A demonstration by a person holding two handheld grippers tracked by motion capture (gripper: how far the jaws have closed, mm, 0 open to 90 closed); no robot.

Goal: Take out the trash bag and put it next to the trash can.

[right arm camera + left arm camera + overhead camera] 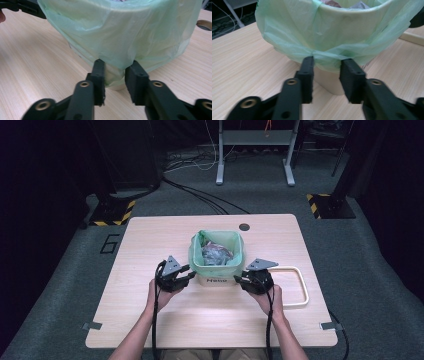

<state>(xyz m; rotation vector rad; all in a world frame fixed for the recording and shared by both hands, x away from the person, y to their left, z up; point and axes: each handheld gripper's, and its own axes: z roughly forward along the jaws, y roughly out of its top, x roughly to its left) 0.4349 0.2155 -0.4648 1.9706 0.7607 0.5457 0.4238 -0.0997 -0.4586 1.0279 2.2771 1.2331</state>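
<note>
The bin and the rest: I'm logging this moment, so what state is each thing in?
Bin: upright, lined.
Green bag: folded over the rim, rubbish inside.
Left gripper: pinching the bag's hem.
Right gripper: pinching the bag's hem.
Frame: flat on the table.

Claw (113, 71): two black jaws, close together, pinching the bag's bottom edge
Green bag (120, 32): thin, crinkly, hanging right above the claw
Bin (113, 83): cream, peeking out between the jaws
Table (37, 67): light wood, under the claw
Other claw (23, 7): far off, top left
</note>
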